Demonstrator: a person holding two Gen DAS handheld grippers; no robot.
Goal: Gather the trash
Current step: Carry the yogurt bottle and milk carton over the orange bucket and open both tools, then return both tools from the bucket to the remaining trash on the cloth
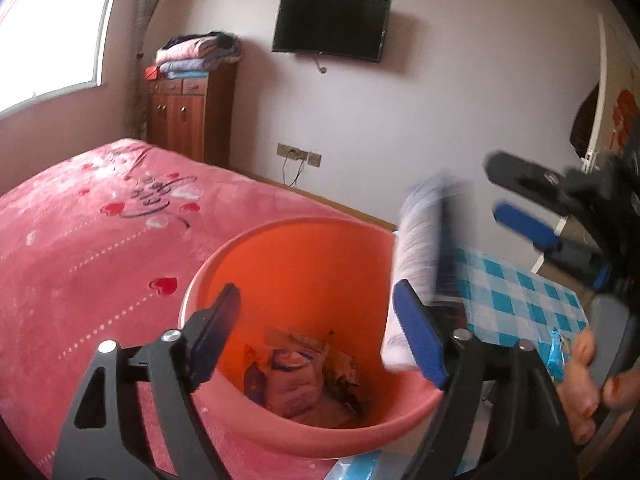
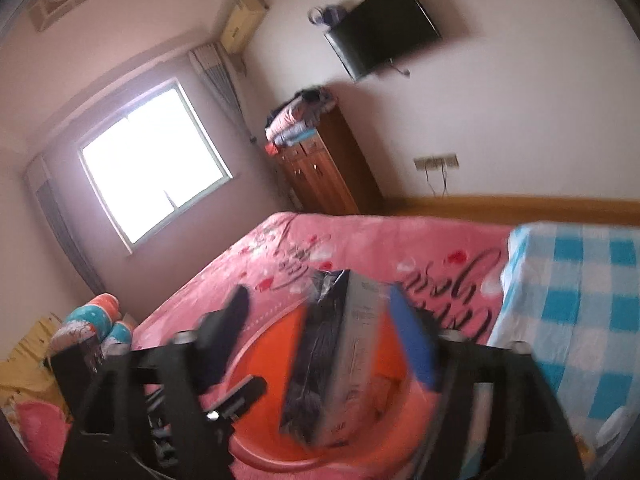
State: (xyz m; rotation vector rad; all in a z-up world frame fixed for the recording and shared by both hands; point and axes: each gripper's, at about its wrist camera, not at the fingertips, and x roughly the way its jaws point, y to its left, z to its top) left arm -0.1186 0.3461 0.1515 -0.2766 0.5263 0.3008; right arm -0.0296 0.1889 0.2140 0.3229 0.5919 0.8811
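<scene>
An orange-pink plastic bucket [image 1: 304,264] stands on the pink bedspread, with several crumpled wrappers [image 1: 304,380] at its bottom. My left gripper [image 1: 320,340] is open, its fingers on either side of the bucket's near rim. A grey-white box [image 1: 420,264], blurred by motion, is in the air at the bucket's right rim. In the right wrist view the same box [image 2: 340,360] hangs between the fingers of my right gripper [image 2: 332,332] over the bucket [image 2: 384,432]; the fingers stand wide apart and whether they touch it is unclear. The right gripper also shows in the left wrist view [image 1: 516,196], open.
The pink bedspread [image 1: 100,240] covers the bed to the left. A blue-checked cloth [image 1: 516,292] lies right of the bucket, with a blue wrapper [image 1: 560,348] on it. A wooden cabinet [image 1: 188,112] with folded clothes and a wall television [image 1: 332,28] stand behind.
</scene>
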